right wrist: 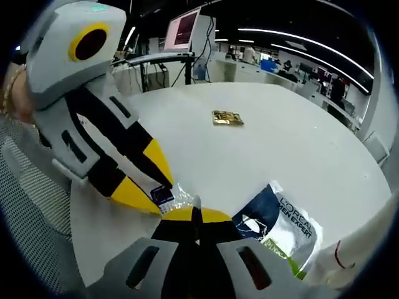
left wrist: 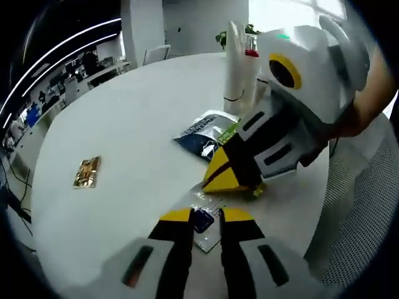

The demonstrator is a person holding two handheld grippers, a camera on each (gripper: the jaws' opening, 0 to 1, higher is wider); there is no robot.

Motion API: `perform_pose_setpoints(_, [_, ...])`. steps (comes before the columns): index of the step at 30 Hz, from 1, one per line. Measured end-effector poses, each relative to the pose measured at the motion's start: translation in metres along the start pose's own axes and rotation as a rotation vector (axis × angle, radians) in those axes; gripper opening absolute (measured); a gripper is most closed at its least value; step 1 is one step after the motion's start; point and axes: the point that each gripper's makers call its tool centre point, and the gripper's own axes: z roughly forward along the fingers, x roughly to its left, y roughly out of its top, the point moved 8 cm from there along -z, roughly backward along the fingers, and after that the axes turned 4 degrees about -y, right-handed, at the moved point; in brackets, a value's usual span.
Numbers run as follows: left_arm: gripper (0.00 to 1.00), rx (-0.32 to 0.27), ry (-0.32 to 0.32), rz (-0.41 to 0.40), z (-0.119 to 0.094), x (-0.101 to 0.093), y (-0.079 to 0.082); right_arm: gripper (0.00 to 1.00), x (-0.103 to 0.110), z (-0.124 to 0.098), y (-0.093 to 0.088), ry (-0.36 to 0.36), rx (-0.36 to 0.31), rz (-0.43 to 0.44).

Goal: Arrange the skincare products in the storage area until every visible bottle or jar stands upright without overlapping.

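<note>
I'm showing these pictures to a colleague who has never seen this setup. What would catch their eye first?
Most striking are the two yellow-tipped grippers meeting over a small clear sachet near the edge of the white round table: the left hand-held gripper pinches it, with the right hand-held gripper close beside. Next comes the dark blue L'Oreal sachet lying flat just past them, then a small gold packet alone farther out.

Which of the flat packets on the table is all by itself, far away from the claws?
The small gold packet. It lies alone on the bare white table, while the blue-and-green packet and the little clear packet sit right by the claws.
</note>
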Motion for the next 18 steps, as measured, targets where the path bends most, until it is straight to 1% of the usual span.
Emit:
perform_pose_setpoints(2, [0.17, 0.022, 0.014, 0.027, 0.001, 0.0, -0.001, 0.01, 0.0, 0.0, 0.0, -0.001, -0.002, 0.0])
perform_pose_setpoints(3, [0.18, 0.014, 0.015, 0.027, -0.003, -0.005, 0.005, 0.01, 0.0, 0.0, 0.0, 0.001, -0.004, -0.004])
perform_pose_setpoints(8, [0.19, 0.013, 0.03, 0.036, -0.004, -0.003, 0.005, 0.02, -0.002, 0.002, 0.0, 0.012, -0.013, -0.026])
perform_pose_setpoints(10, [0.19, 0.012, 0.033, 0.026, -0.004, -0.005, 0.006, 0.04, -0.004, 0.002, 0.001, 0.013, -0.023, -0.034])
perform_pose_setpoints(14, [0.19, 0.009, 0.03, 0.027, -0.004, -0.004, 0.006, 0.07, -0.006, -0.007, 0.002, -0.007, -0.051, -0.037])
perform_pose_setpoints(15, [0.19, 0.01, 0.029, 0.026, -0.004, -0.004, 0.005, 0.09, -0.008, -0.009, 0.003, -0.021, -0.068, -0.028])
perform_pose_setpoints(18, [0.19, 0.009, 0.028, 0.026, -0.004, -0.004, 0.006, 0.1, -0.006, -0.012, 0.0, -0.006, -0.074, -0.035])
